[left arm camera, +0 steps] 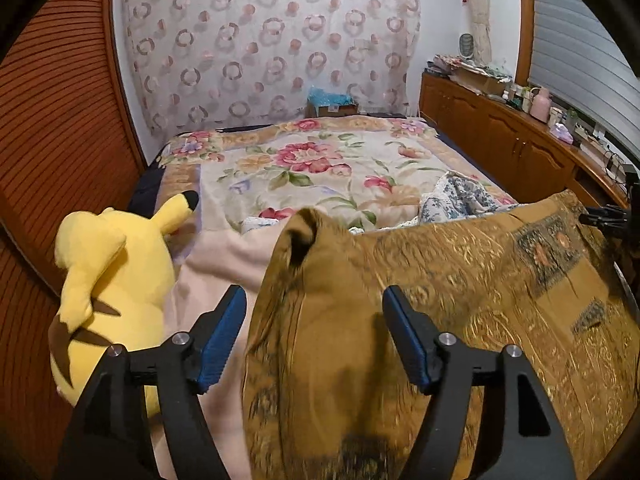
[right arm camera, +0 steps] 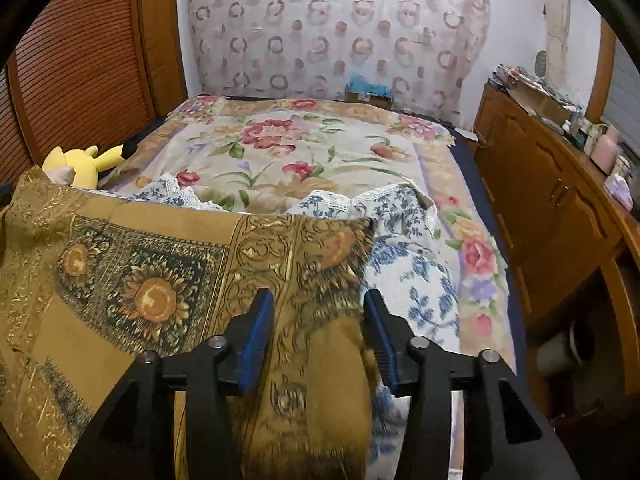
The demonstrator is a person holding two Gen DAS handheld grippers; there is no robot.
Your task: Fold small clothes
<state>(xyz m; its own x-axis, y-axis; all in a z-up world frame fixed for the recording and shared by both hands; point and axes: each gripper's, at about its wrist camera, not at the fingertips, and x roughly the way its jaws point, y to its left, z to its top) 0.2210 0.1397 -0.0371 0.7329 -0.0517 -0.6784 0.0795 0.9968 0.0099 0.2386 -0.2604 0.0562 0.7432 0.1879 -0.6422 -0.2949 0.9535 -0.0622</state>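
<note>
Left wrist view showed the ochre sunflower-patterned cloth [left arm camera: 460, 280] bunched between the left gripper [left arm camera: 314, 308] jaws, spread wide, ungripped; right gripper [right arm camera: 318, 308] likewise, above the floral-blanketed bed [right arm camera: 304, 152].

Bed [left arm camera: 320, 160] had floral blanket; patterned curtain [left arm camera: 272, 40] behind, wood cabinets [left arm camera: 500, 136] right, louvered panel [left arm camera: 60, 140] left, possibly closet doors.

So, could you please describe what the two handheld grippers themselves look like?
The left gripper and the right gripper look alike: black angular linkage arms joined by round silver pins, and two flat fingers faced with ribbed blue pads. No cables, markings or sleeves show.
</note>
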